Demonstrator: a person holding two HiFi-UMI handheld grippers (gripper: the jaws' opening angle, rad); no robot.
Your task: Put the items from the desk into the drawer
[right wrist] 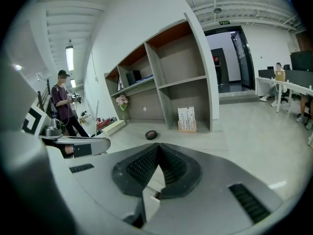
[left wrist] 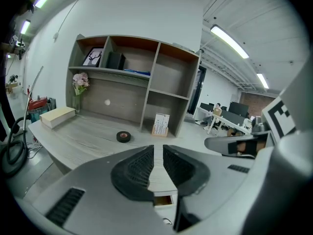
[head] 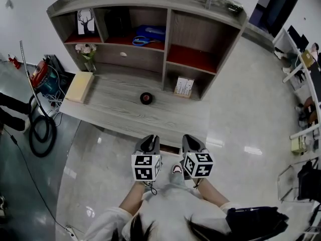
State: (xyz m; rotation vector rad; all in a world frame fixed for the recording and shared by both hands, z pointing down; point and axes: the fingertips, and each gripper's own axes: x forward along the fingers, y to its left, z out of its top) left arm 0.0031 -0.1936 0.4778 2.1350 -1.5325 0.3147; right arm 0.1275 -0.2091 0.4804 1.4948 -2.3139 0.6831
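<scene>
A black tape roll [head: 146, 98] lies alone in the middle of the grey wooden desk [head: 115, 114]; it also shows in both gripper views [left wrist: 123, 137] [right wrist: 151, 134]. The hutch behind it has a drawer front with a white knob [head: 123, 54]. My left gripper [head: 148, 144] [left wrist: 159, 148] hangs at the desk's front edge, its jaws nearly together with a thin slit and nothing between them. My right gripper [head: 192, 143] [right wrist: 159, 145] is beside it, tips touching, empty. Both are well short of the tape.
A beige box [head: 79, 86] lies at the desk's left end, near a vase of flowers [head: 87, 54]. A white calendar card [head: 184, 86] stands in the lower right cubby. Blue scissors [head: 145, 38] rest on a shelf. A vacuum and hose [head: 40, 114] are on the floor at left. A person [right wrist: 63, 106] stands at left.
</scene>
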